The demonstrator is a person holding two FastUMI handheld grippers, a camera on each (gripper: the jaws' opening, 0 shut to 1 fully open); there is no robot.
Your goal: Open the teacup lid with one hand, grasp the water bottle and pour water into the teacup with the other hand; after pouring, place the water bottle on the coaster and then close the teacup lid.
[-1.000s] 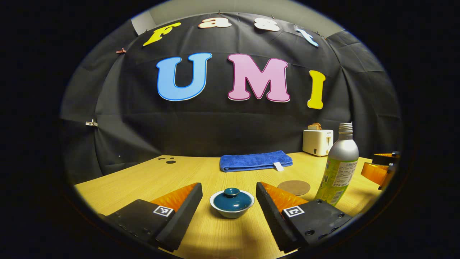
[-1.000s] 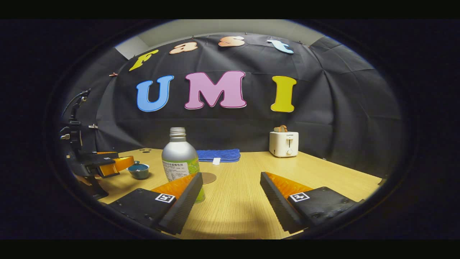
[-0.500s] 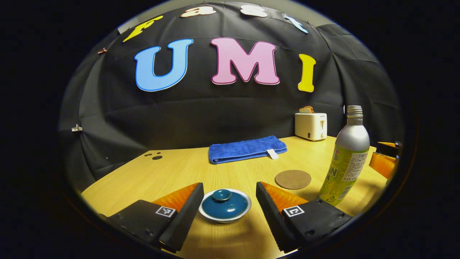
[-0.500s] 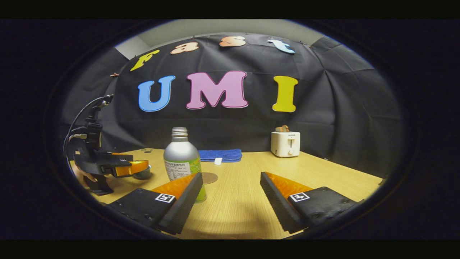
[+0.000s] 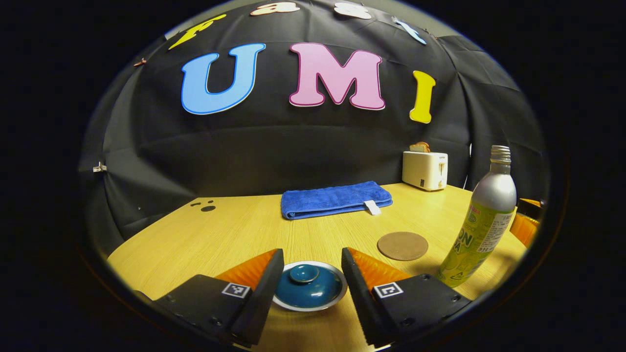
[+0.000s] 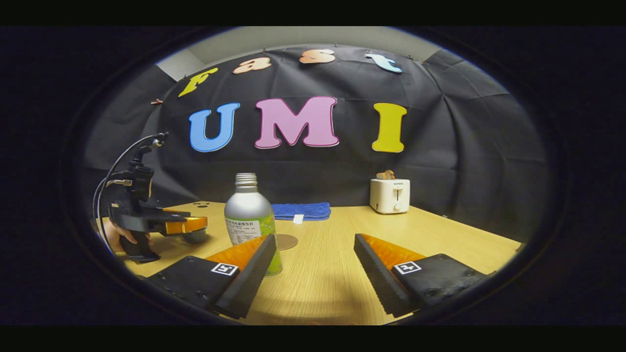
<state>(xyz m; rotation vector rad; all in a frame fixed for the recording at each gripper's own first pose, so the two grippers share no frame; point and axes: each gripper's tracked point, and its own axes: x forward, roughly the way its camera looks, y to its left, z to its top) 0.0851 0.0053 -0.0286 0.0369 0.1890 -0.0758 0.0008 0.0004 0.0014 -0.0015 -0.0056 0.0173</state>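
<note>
A light wooden desk (image 5: pixel 234 230) stood against a wall of creased black cloth (image 5: pixel 274 146), which wrapped round its left and right sides. Above the cloth a strip of pale grey wall (image 6: pixel 303 36) showed. Near the far edge lay a folded blue towel (image 5: pixel 336 199), and a white toaster (image 5: pixel 424 169) stood toward the far right corner. Light gleamed softly off the wood.

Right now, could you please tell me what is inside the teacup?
Its contents cannot be seen: the blue lid sits on the teacup and covers the inside. Only the pale rim shows around it.

1 teacup (image 5: pixel 309 293), bottle (image 5: pixel 481 222), coaster (image 5: pixel 402 245), towel (image 5: pixel 335 199), toaster (image 5: pixel 424 169)
</note>
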